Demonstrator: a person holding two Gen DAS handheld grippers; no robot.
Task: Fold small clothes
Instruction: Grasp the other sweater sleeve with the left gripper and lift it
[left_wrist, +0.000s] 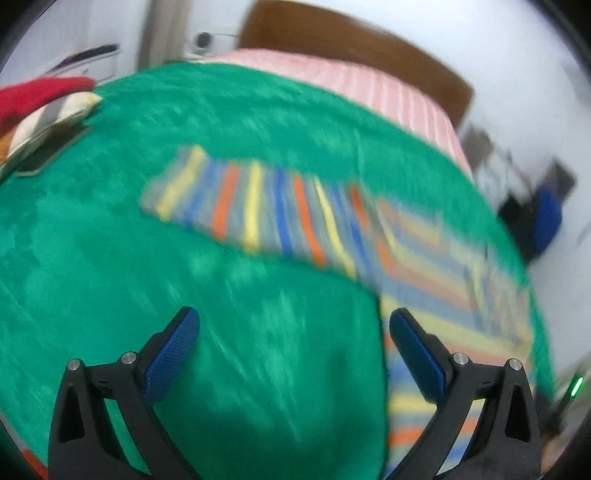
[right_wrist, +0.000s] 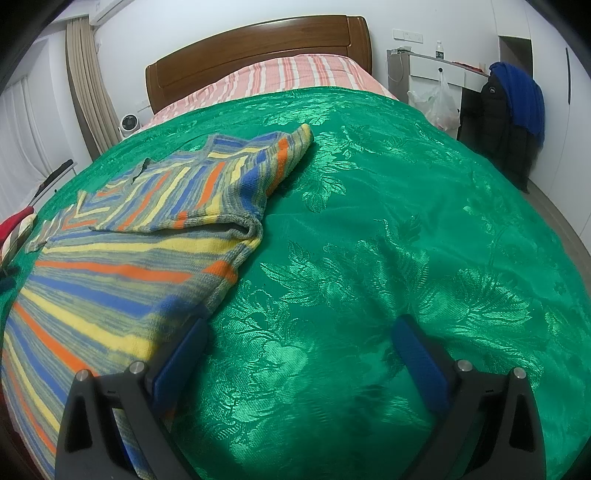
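A striped knit sweater in blue, yellow, orange and grey lies flat on the green bedspread. One sleeve is folded across its chest, the cuff pointing to the far right. In the blurred left wrist view the sweater stretches from the middle to the lower right. My left gripper is open and empty above the bedspread, its right finger over the sweater's edge. My right gripper is open and empty, its left finger over the sweater's right edge.
A pile of other clothes, red and striped, lies at the bed's left edge. A pink striped sheet and a wooden headboard are at the far end. A chair with dark and blue jackets stands at the right.
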